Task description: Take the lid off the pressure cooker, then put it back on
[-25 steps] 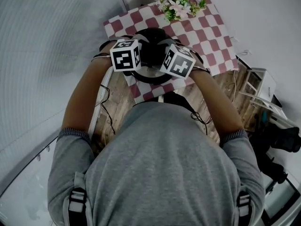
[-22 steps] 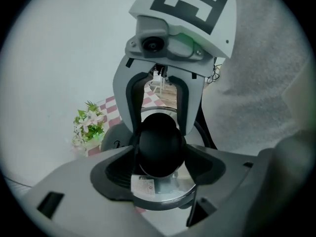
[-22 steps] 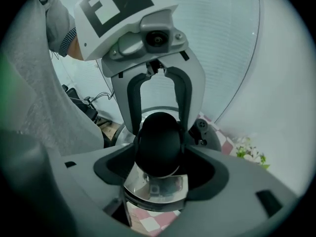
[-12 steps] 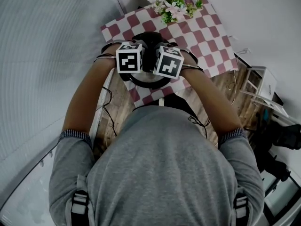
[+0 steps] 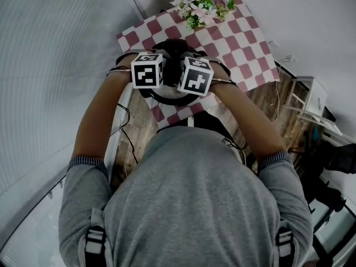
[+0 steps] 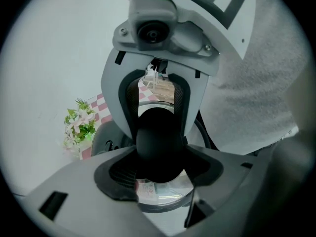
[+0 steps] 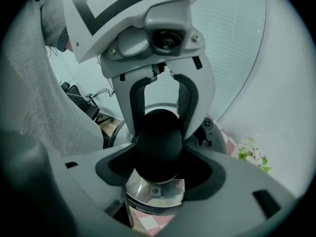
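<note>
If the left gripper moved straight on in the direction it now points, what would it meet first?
The black knob: it already sits between the left gripper's jaws, which have just been closing and appear to press on it. How far anything lies beyond it, I cannot judge.

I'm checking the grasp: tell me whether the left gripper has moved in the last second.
Yes: against the cloth, the left gripper has edged right, nearer the right gripper. Its jaws have just been closing onto the knob between them.
</note>
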A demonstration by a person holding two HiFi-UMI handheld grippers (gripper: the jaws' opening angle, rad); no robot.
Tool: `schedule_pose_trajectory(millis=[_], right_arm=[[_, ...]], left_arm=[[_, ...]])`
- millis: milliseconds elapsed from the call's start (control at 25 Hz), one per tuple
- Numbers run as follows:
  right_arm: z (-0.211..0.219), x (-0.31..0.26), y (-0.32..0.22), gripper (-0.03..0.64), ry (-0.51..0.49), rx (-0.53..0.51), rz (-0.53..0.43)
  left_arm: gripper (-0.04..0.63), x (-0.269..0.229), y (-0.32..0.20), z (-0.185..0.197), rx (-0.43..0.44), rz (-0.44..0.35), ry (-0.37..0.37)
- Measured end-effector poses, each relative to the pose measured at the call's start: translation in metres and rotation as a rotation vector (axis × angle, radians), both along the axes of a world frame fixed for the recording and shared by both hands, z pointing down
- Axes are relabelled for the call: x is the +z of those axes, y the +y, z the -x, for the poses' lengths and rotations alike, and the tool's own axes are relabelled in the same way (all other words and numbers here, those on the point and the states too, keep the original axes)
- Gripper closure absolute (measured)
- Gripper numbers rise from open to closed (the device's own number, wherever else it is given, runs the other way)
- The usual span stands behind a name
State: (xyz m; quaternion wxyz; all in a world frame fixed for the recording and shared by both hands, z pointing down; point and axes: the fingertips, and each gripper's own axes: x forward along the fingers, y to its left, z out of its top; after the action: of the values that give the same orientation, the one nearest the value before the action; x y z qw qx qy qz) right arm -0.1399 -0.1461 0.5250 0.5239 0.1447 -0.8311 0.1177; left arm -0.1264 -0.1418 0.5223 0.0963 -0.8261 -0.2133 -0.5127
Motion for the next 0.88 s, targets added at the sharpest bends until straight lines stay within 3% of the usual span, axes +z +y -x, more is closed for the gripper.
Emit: schedule_pose_trajectory(millis=[880], right_arm=[[0.003,-0.048,0.016,0.325,0.003,0.043,-0.121]], left_arm=[[0.293,-0.048,0.018,0.002,0.053,-0.089,0.069]])
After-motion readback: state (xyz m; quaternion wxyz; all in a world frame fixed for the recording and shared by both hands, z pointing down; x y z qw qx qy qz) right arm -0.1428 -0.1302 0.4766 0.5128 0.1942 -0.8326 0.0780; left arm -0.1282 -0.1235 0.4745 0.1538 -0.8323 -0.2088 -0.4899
